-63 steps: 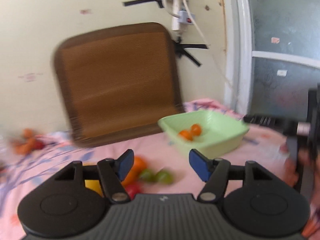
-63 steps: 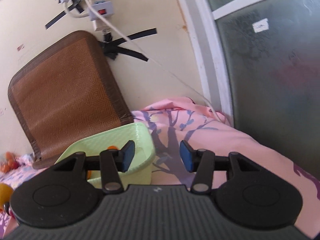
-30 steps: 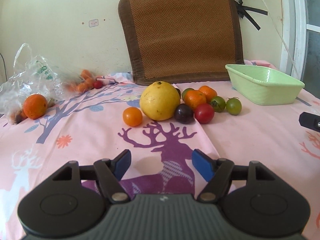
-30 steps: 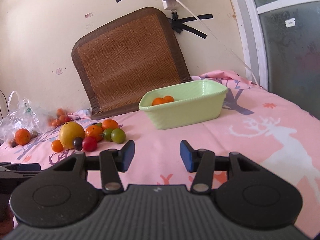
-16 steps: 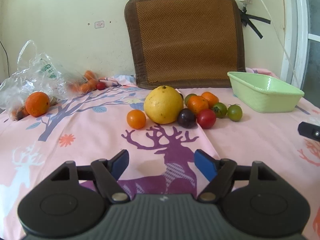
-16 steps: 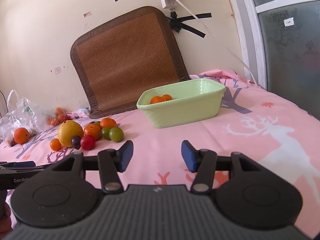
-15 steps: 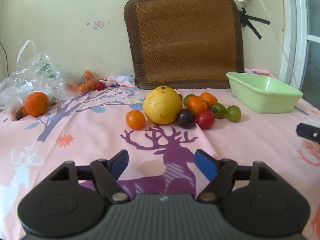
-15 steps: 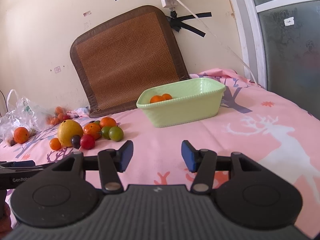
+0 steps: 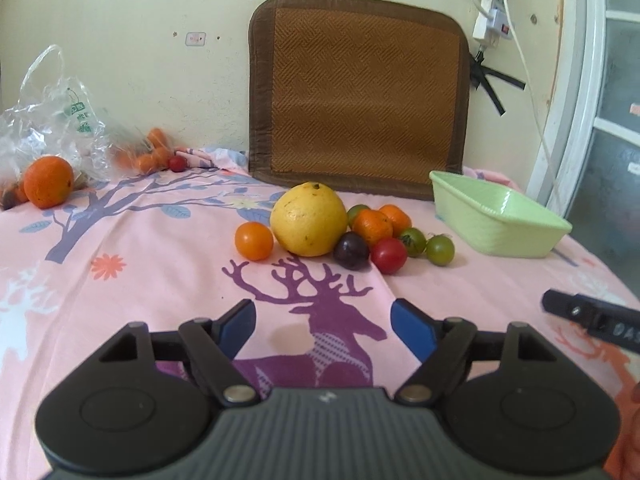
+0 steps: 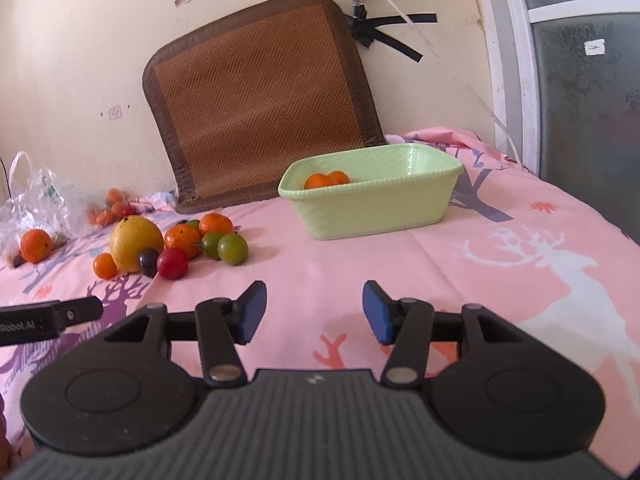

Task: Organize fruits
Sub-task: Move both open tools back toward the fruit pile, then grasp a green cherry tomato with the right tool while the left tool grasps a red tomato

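Two orange fruits already lie in the pale green ribbed plastic basket point(image 9: 496, 220), seen in the left wrist view at about two o'clock on the pink deer-print cloth point(image 9: 140, 280). In this view the left gripper point(image 9: 324, 330) hangs empty, jaws spread wide; dead ahead at twelve o'clock sits the cluster: large yellow round citrus point(image 9: 308, 219), small orange fruit point(image 9: 254, 241), dark plum point(image 9: 351, 251), red tomato point(image 9: 389, 255).

In the right wrist view the right gripper point(image 10: 314, 312) is likewise spread and empty, with the basket point(image 10: 380, 208) at one o'clock and the cluster off at ten. The left gripper looks nearer the loose fruit, and squarer to it.
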{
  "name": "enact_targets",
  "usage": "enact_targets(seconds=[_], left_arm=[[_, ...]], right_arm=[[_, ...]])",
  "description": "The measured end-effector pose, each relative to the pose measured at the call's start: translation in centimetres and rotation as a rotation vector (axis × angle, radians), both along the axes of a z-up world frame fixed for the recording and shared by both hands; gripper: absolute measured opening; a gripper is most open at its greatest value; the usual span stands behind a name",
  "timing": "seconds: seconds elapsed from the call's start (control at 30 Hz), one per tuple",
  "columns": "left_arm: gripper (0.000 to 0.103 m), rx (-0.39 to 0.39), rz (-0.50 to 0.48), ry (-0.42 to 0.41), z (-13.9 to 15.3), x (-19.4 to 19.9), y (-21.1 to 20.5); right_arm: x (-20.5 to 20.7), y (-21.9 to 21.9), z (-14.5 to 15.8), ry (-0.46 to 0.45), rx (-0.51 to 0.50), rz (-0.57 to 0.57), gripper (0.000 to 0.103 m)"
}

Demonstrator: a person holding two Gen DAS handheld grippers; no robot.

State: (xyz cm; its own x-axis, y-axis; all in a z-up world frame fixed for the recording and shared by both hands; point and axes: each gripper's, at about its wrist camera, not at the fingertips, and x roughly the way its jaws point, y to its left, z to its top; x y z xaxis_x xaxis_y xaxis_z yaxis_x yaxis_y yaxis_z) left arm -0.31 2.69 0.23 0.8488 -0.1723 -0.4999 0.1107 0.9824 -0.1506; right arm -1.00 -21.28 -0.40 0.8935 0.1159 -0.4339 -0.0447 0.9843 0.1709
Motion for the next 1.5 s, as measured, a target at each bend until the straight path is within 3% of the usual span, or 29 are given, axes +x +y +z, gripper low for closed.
enact_targets(seconds=[0.17,0.3,0.47,0.57,0.67,0.77,0.83,0.97,1.13,1.23,1.3,1.4,1.5], left_arm=[[0.073,0.024,-0.052,-0.017,0.3,-0.1,-0.9],[0.06,0.065,-0.15,-0.024,0.6,0.9,-2.4],[0.049,0.196,-0.262,-0.081,1.1,2.9,-4.9],[0.049,0.265,-0.316,-0.115,1.0,3.8,-5.9],[0.049,0.355,-0.333,-0.154,0.6,4.2,-6.8],[0.049,0.373,-0.348,-0.144,0.4,5.0,-7.2],[0.049,0.393,-0.354,-0.128,0.2,5.6,-7.6],[0.049,0.399,-0.359,-0.086,-0.2,6.7,-7.7],[0.039,0.452,-0.378,-0.078,-0.6,6.9,-8.4],[0.028,0.465,-0.374,-0.089,-0.5,6.6,-8.6],[0.029,0.435,-0.393,-0.089,0.0,6.3,-8.4],[0.042,0.496,-0.364,-0.07,-0.6,6.9,-9.0],[0.036,0.502,-0.367,-0.05,-0.8,7.5,-9.4]], right_arm=[[-0.3,0.2,0.1,-0.008,-0.013,0.026,0.055],[1.0,0.9,0.4,0.011,-0.033,0.111,0.051],[4.9,3.1,1.3,0.019,-0.141,0.255,0.048],[7.9,3.3,1.2,0.068,-0.118,0.311,0.04],[10.2,3.5,1.0,0.093,-0.084,0.339,0.04],[11.7,3.8,0.6,0.117,-0.067,0.352,0.039],[12.1,3.7,0.3,0.144,-0.039,0.378,0.03],[10.0,2.8,0.5,0.115,-0.058,0.366,0.03],[8.1,0.9,0.3,0.08,-0.061,0.326,0.03],[8.4,0.5,0.4,0.07,-0.041,0.324,0.03],[8.8,0.7,0.3,0.081,-0.038,0.328,0.03],[8.9,0.5,0.3,0.089,-0.025,0.333,0.031],[8.9,0.8,0.2,0.104,-0.035,0.329,0.031]])
